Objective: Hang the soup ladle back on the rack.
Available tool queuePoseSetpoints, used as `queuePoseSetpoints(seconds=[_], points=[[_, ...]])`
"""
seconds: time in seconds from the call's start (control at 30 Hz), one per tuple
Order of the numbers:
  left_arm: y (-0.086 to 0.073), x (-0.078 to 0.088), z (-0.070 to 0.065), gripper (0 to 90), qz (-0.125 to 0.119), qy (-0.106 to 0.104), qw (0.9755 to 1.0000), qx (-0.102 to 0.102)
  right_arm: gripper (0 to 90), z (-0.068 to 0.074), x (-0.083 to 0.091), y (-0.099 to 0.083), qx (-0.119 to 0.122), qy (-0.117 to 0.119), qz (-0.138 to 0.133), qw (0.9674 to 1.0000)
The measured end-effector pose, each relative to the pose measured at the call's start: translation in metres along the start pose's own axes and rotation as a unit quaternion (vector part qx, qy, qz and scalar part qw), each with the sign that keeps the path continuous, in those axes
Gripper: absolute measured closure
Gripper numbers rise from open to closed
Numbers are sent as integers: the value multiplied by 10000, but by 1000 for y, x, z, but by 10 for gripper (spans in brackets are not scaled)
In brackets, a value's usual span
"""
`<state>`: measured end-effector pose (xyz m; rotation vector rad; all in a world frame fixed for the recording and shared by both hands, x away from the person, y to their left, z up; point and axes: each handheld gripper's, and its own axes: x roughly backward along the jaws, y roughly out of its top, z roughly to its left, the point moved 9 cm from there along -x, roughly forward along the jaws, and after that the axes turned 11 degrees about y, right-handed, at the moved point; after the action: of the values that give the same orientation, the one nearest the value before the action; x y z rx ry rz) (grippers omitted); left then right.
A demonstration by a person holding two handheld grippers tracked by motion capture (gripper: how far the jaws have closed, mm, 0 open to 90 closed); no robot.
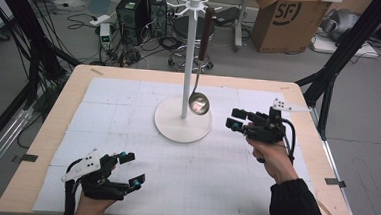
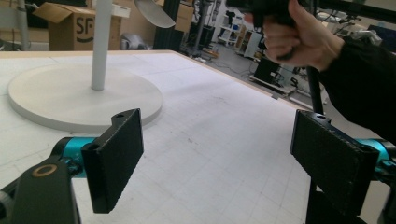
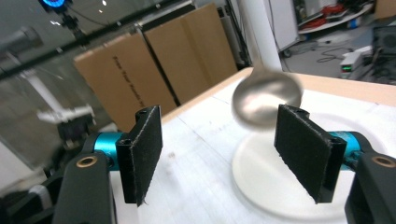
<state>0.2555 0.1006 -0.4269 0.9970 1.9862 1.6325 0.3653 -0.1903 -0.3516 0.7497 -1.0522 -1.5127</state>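
The desk [image 1: 57, 129] is a pale wooden top with a white gridded mat [image 1: 184, 177] over most of it. Toward its far middle stands a white rack [image 1: 188, 62], a round base with a straight pole and a ring of short pegs at the top.

From one peg hangs a ladle [image 1: 201, 63]. Its long axis runs straight up and down: the dark handle is at the top by the pegs, the thin metal shank drops below it, and the shiny bowl [image 1: 199, 103] hangs at the bottom, just above the base and close beside the pole.

The right tool [image 1: 234, 119] is held level to the right of the base, pointing left at the ladle's bowl; the hand [image 1: 271, 153] grips it from below and the black sleeve runs back to the near edge. Its jaws stand well apart with nothing between the pads; in the right gripper view the bowl is blurred just beyond them.

The left tool [image 1: 130, 170] rests low near the front left of the mat, aimed right and a little away, jaws spread wide and empty.

A brown box [image 1: 289, 21] on the floor behind reads "SF".
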Motion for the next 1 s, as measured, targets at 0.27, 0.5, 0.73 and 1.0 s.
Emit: queuePoseSetpoints(seconds=[0.27, 0.5, 0.73, 1.0], points=[[-2, -6, 2, 178, 30, 52, 10000, -62, 267, 17, 15, -54, 156, -121, 305, 9993], [-4, -9, 0, 175, 45, 40, 9999, -97, 260, 24, 21, -87, 170, -136, 242, 9995], [-8, -10, 2, 170, 56, 23, 9999, -80, 249, 26, 18, -109, 42, -74, 171, 9998], [-19, -6, 12, 160, 90, 85, 9998, 139, 208, 36, 13, -120, 127, -21, 197, 9997]])
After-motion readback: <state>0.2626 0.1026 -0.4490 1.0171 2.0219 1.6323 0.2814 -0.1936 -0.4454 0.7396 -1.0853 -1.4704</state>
